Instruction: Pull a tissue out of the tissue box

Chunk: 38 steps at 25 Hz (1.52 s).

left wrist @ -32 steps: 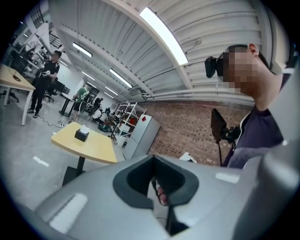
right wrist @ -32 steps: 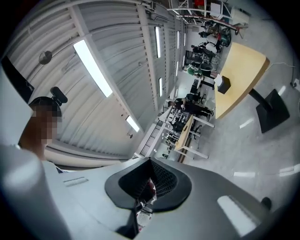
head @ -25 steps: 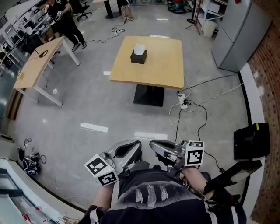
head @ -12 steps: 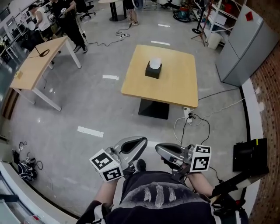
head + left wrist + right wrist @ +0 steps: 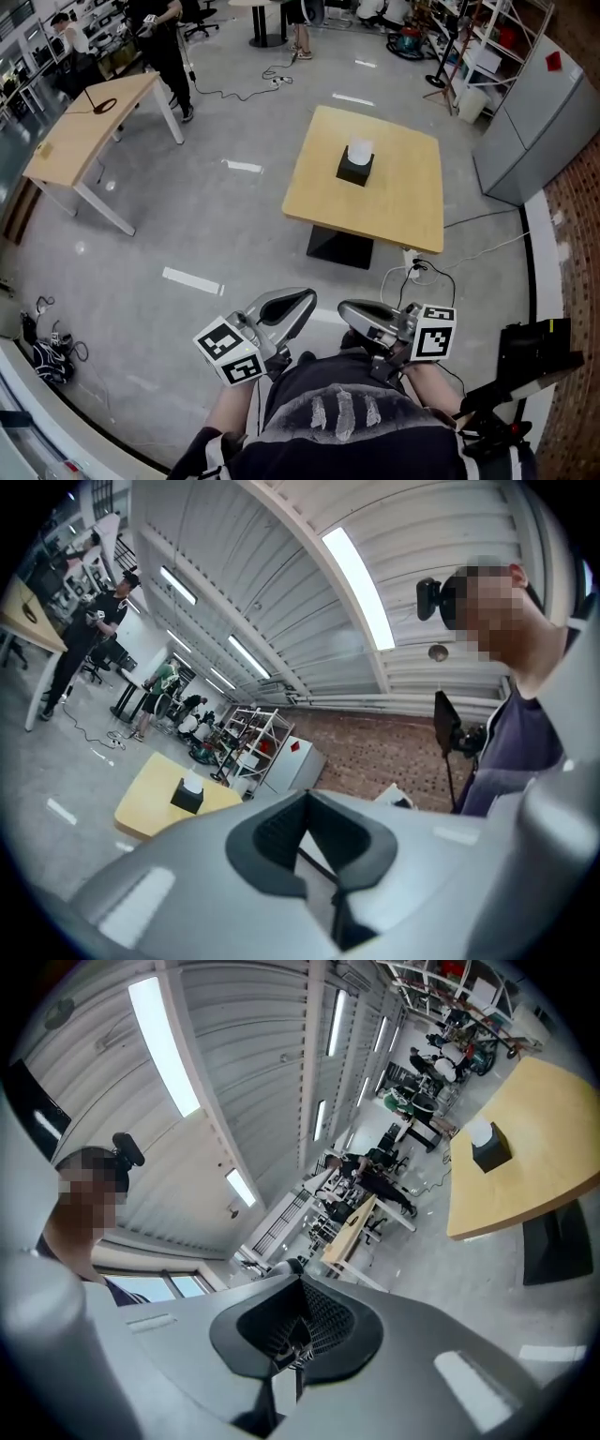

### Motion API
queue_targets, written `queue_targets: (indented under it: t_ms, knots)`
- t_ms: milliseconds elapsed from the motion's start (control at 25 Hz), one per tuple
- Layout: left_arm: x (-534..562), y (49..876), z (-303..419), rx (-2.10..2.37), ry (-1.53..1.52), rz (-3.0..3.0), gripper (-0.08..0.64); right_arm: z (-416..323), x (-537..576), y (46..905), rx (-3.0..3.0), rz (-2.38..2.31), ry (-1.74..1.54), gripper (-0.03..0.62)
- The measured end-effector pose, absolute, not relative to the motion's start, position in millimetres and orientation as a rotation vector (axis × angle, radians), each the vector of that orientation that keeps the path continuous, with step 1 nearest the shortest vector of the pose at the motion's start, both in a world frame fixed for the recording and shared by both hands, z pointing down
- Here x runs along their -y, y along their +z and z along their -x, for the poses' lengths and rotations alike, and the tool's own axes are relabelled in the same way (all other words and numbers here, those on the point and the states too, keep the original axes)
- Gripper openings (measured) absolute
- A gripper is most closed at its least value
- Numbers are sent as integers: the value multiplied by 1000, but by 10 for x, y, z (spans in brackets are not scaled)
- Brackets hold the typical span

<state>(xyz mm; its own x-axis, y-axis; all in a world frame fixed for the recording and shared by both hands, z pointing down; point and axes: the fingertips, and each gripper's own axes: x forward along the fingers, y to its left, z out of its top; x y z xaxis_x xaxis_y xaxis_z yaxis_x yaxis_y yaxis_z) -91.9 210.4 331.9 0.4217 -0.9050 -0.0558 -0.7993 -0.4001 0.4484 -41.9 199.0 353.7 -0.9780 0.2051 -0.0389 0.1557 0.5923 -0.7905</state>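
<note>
A black tissue box (image 5: 355, 170) with a white tissue (image 5: 359, 151) standing up out of its top sits on a square wooden table (image 5: 398, 206), far ahead across the floor. Both grippers are held close to the person's body at the bottom of the head view, well short of the table. My left gripper (image 5: 306, 298) is shut with nothing in it, and my right gripper (image 5: 345, 307) looks shut and empty too. The box shows small in the left gripper view (image 5: 187, 798) and in the right gripper view (image 5: 490, 1154).
A long wooden desk (image 5: 80, 141) stands at the left with a person (image 5: 167, 42) beside it. Cables and a power strip (image 5: 417, 272) lie on the floor by the table's base. A grey cabinet (image 5: 544, 122) and a black case (image 5: 534, 342) are at the right.
The table with the tissue box has come nearer and shifted right in the head view as the person walks toward it. Both grippers stay shut by the body.
</note>
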Motion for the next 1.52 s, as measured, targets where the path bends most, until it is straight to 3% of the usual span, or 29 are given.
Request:
queue_targets:
  t_ms: [520,1080,1520]
  knots:
    - [-1397,3288,1169,1574,-371,-2199,2,884,-1381,3525,2653,567,1370,-5]
    - [372,3420,326,1510,-171,-2203,2,41,343,3881,2650,510,1577,-5]
    - [1012,3415,319,1483,-62,-2281,2,-89,1079,3978,2735,374,1577,-5]
